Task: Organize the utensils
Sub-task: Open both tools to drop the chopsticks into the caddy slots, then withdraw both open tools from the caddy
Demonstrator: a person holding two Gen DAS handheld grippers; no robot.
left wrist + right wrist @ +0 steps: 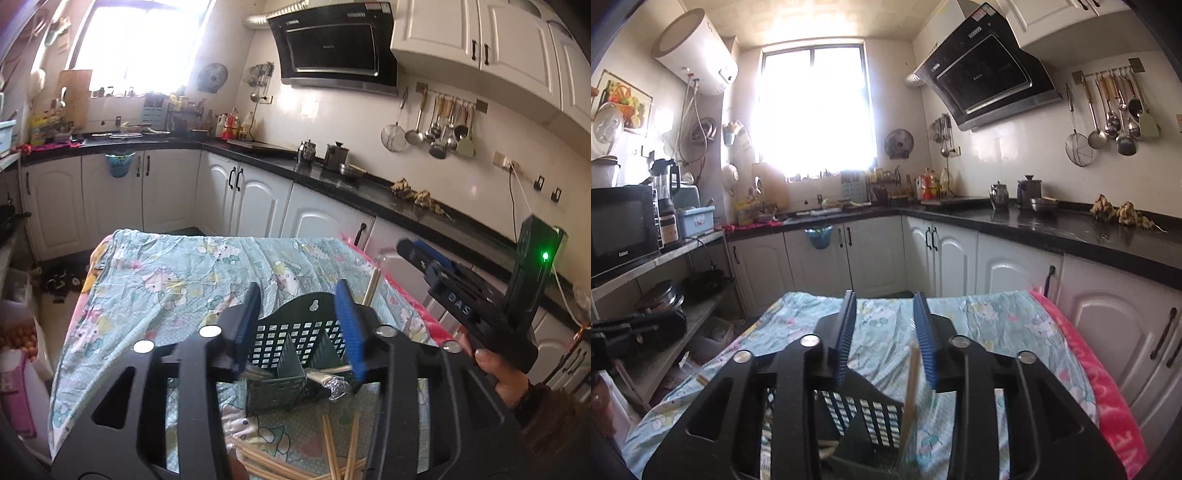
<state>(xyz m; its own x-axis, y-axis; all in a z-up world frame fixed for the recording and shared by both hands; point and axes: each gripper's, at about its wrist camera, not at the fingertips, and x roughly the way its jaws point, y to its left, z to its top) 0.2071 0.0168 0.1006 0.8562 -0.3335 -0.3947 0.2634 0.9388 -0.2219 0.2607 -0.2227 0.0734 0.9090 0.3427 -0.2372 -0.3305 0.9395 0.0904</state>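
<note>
A dark green perforated utensil holder (295, 343) stands on the cartoon-print cloth (166, 280), with a divider and several utensils inside. My left gripper (301, 302) is open and empty, just above and in front of the holder. Loose wooden chopsticks (332, 450) lie on the cloth below it. My right gripper (886, 317) is open above the holder (864, 410). A wooden chopstick (911, 387) stands upright in the holder beside its right finger, blurred. The right gripper also shows in the left wrist view (417, 254), at the right.
The cloth-covered table (997, 325) has a pink edge (1100, 376) on the right. White cabinets and a black counter (332, 177) run behind and right. A shelf with a microwave (624, 225) stands left. Utensils hang on the wall rail (443, 122).
</note>
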